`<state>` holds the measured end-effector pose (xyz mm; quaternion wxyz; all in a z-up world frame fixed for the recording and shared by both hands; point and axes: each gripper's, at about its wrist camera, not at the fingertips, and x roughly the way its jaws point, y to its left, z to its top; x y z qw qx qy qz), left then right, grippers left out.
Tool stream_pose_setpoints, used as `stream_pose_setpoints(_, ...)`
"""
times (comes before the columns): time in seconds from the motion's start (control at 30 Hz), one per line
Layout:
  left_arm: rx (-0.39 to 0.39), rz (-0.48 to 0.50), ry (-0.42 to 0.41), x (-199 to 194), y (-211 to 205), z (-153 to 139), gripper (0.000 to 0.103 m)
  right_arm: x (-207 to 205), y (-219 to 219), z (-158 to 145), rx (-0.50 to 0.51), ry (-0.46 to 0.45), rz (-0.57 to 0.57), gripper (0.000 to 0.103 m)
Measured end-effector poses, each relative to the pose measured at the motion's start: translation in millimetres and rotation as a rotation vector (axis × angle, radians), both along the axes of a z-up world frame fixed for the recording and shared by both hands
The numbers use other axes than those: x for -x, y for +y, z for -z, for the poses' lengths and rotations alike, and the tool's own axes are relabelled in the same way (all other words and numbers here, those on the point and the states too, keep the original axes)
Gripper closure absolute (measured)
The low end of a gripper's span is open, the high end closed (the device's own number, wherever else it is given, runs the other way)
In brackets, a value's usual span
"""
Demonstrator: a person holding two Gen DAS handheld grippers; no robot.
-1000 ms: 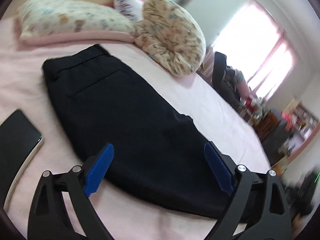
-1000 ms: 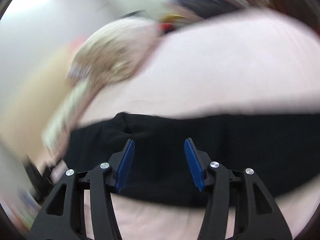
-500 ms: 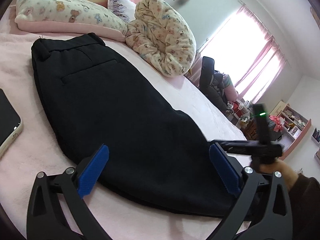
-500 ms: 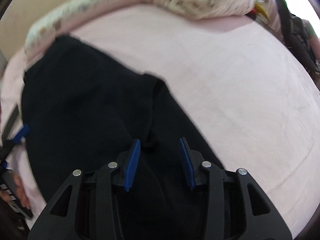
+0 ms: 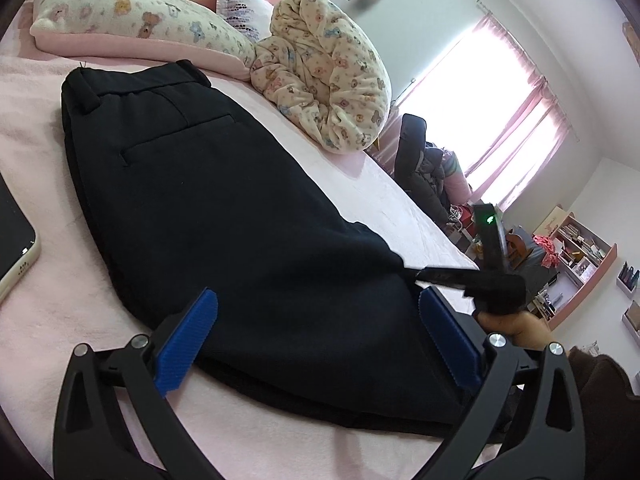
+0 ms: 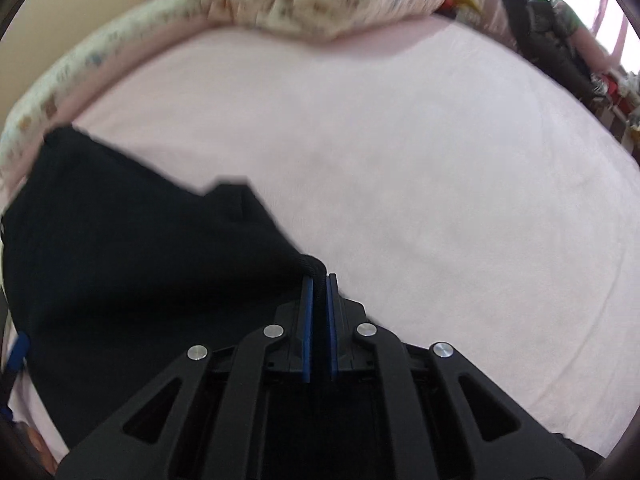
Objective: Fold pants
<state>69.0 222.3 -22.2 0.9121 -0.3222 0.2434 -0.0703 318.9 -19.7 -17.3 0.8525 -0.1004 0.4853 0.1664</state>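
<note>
Black pants (image 5: 224, 216) lie flat on a pink bedsheet (image 5: 380, 196), the waistband end toward the pillows and a slit back pocket showing on the upper layer. The cloth is matte, dark and mostly smooth, and along the near edge a second layer shows beneath the first. In the right wrist view the fabric (image 6: 132, 248) fills the lower left, one corner of it rising to a small bunched peak.

That peak sits in the right gripper (image 6: 319, 284), whose blue pads are drawn nearly together and pinch the fabric between them. The left gripper (image 5: 316, 336) hangs over the near edge of the pants with its blue fingers (image 5: 186, 344) spread wide, nothing between them.

A bear-print pillow (image 5: 132, 12) and a rolled bear-print blanket (image 5: 328, 68) rest at the head of the bed, just beyond the waistband. A phone (image 5: 12, 236) lies on the sheet left of the pants. Beyond the bed, a window with pink curtains (image 5: 516, 128) glows bright, a dark chair (image 5: 420, 160) heaped with clothes stands beneath it, and pink shelves (image 5: 588, 260) line the white wall.
</note>
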Motion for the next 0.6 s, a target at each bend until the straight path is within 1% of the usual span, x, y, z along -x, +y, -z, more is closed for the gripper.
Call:
stream_pose_setpoints(0.07,0.002,0.0,0.002,-0.1,0.4,0.0,0.002,3.5,-9.7,-4.0,-0.058,0.011,0.014,0.091)
stream_pose_setpoints(0.1,0.003,0.0,0.002,-0.1,0.7,0.1,0.002,5.9,-19.5,-7.7,-0.105,0.031,0.028,0.085)
stream_pose_setpoints(0.13,0.004,0.0,0.002,-0.3,0.7,-0.1,0.002,7.7,-28.3,-12.7,-0.141,0.045,0.041,0.082)
stream_pose_setpoints(0.23,0.007,0.001,0.002,-0.6,1.3,-0.4,0.002,17.5,-59.4,-35.8,-0.219,0.009,0.078,0.081)
stream_pose_setpoints(0.3,0.007,0.001,0.002,-0.5,1.4,-0.5,0.002,19.8,-82.6,-42.4,-0.242,0.009,0.108,0.081)
stream_pose_setpoints(0.37,0.007,0.001,0.002,-0.6,1.5,-0.5,0.002,21.7,-93.9,-39.9,-0.223,0.038,0.113,0.081)
stream_pose_setpoints(0.47,0.007,0.001,0.002,-0.7,1.7,-0.6,0.002,31.3,-97.9,-21.9,-0.18,0.121,0.061,0.081)
stream_pose_setpoints(0.5,0.007,0.001,0.002,-0.7,1.5,-0.7,0.002,35.1,-100.6,-17.9,-0.147,0.127,0.062,0.082)
stream_pose_setpoints(0.53,0.007,0.001,0.003,-0.8,1.6,-0.7,0.002,35.0,-102.6,-9.3,-0.072,0.123,0.094,0.083)
stream_pose_setpoints(0.57,0.009,0.001,0.003,-0.6,1.7,-0.3,0.002,32.8,-109.2,-1.8,-0.004,0.114,0.15,0.084)
stream_pose_setpoints(0.6,0.01,0.001,0.004,-0.6,2.0,0.1,0.002,31.2,-117.8,1.7,-0.04,0.12,0.182,0.094)
